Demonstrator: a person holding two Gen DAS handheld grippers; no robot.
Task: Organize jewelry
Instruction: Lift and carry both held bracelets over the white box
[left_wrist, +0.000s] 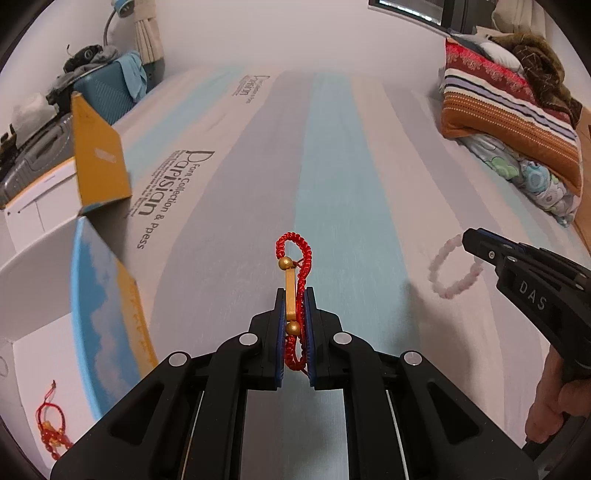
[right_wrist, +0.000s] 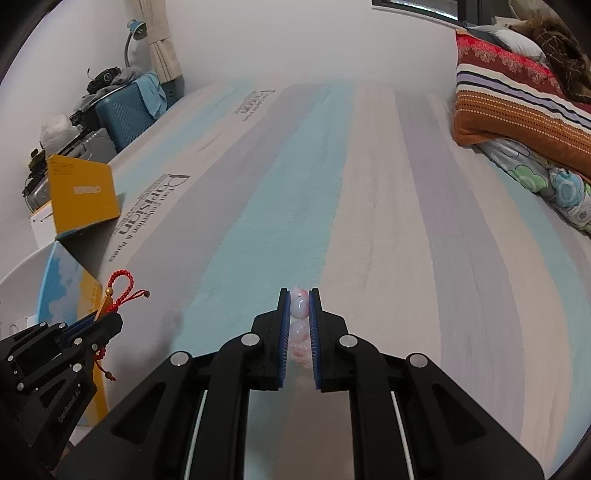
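Beside striped sheet (left_wrist: 332, 155): yellow box (left_wrist: 98, 162), folded quilts (left_wrist: 509, 122).

Each camera sits on its own gripper and looks forward and steeply down along the two fingers at the striped bed sheet (left_wrist: 332, 155), from close above it. The left view catches the right gripper (left_wrist: 469, 236) at its right edge; the right view catches the left gripper (right_wrist: 105, 319) at its lower left. Both share the sheet's far edge, the yellow box (left_wrist: 98, 162) at its left edge and the folded bedding (right_wrist: 517, 110) at its right.
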